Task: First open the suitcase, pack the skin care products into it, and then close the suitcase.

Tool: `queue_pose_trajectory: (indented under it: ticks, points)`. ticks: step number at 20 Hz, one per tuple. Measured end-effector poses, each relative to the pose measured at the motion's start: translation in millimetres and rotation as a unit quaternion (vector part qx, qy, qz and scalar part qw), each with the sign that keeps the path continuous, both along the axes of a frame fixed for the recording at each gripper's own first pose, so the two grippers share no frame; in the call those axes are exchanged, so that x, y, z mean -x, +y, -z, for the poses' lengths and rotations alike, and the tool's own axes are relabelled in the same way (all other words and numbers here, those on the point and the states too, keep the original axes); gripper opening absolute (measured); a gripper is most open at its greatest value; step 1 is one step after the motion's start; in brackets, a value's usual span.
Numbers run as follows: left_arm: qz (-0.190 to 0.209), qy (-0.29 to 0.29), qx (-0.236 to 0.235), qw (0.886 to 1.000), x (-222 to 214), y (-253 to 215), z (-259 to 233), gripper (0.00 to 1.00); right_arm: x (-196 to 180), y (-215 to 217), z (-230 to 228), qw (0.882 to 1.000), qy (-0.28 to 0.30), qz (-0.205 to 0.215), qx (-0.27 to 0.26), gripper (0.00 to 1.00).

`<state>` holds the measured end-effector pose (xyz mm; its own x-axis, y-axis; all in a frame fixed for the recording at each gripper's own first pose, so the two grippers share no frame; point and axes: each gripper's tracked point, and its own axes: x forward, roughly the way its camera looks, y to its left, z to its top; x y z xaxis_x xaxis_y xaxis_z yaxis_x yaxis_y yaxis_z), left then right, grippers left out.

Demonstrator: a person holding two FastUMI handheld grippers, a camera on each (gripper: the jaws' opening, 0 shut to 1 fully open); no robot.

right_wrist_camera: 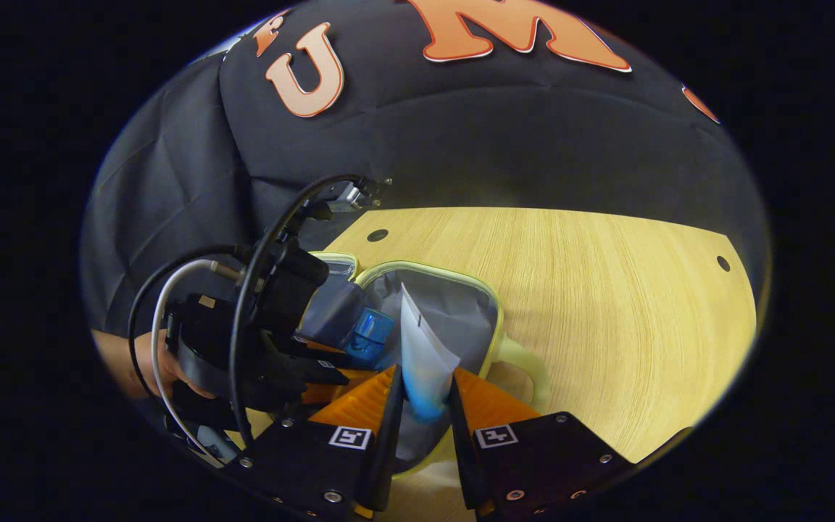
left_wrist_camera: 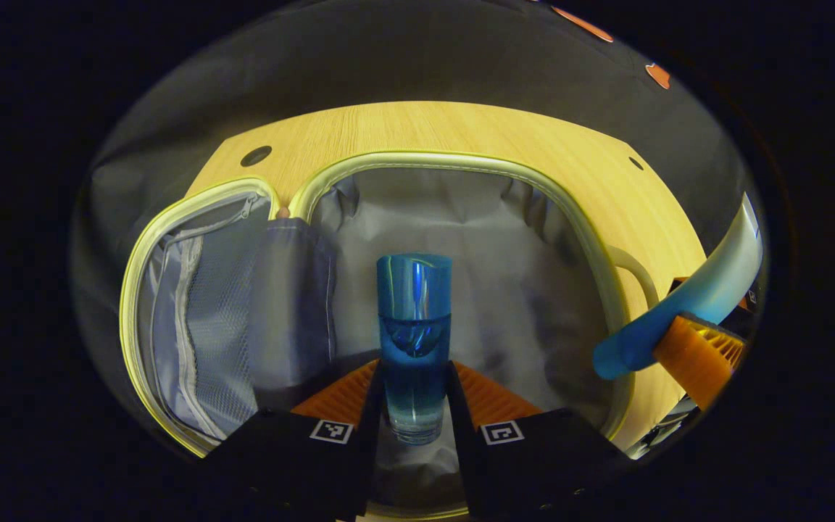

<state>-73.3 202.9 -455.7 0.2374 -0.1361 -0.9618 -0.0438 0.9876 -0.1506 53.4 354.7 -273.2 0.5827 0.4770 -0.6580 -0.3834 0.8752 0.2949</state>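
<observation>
Both grippers are hanging over the open suitcase (left_wrist_camera: 461, 217) on the wooden table (right_wrist_camera: 606, 290). Left gripper (left_wrist_camera: 415, 406) is clamping a blue bottle (left_wrist_camera: 414, 326) above the grey lining, well inside the pale rim. Right gripper (right_wrist_camera: 425, 406) is pinching a white-and-blue tube (right_wrist_camera: 421, 355) near the handle-side edge.

In the left gripper view, the bottle's (left_wrist_camera: 414, 341) sides are hidden where the left gripper's (left_wrist_camera: 415, 395) fingers clamp it. The suitcase's (left_wrist_camera: 461, 163) near rim is cut off below the bottle by those fingers, and its lid's (left_wrist_camera: 200, 319) lower corner slips behind them. Right of the bottle, the tube (left_wrist_camera: 686, 301) runs out of view at its upper end.

In the right gripper view, the tube's (right_wrist_camera: 423, 355) lower end sits hidden between the right gripper's (right_wrist_camera: 425, 402) fingers. Left of the tube, the hand (right_wrist_camera: 146, 362) is mostly covered.
</observation>
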Motion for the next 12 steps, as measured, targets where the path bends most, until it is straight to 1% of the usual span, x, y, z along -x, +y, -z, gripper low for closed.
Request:
queue_pose_trajectory:
  ticks: [3, 7, 10, 11, 12]
  points:
    - [-0.006, 0.014, 0.0, 1.0, 3, 2, 9, 0.49, -1, 1, 5, 1.0, 0.012, 0.001, -0.003, 0.38]
    - [-0.008, 0.015, -0.005, 1.0, 3, 3, 10, 0.49, -1, 5, 11, 0.999, 0.037, 0.003, -0.01, 0.38]
    - [-0.016, 0.005, -0.003, 1.0, 0, 4, 8, 0.49, 2, 5, 21, 0.999, 0.054, -0.001, -0.004, 0.38]
    - [-0.018, 0.001, 0.001, 1.0, 1, 5, 5, 0.52, 2, 3, 25, 0.998, 0.058, -0.002, -0.001, 0.38]
    - [-0.019, -0.002, 0.007, 1.0, 2, 5, 3, 0.52, 3, 2, 29, 0.998, 0.064, -0.007, 0.0, 0.38]
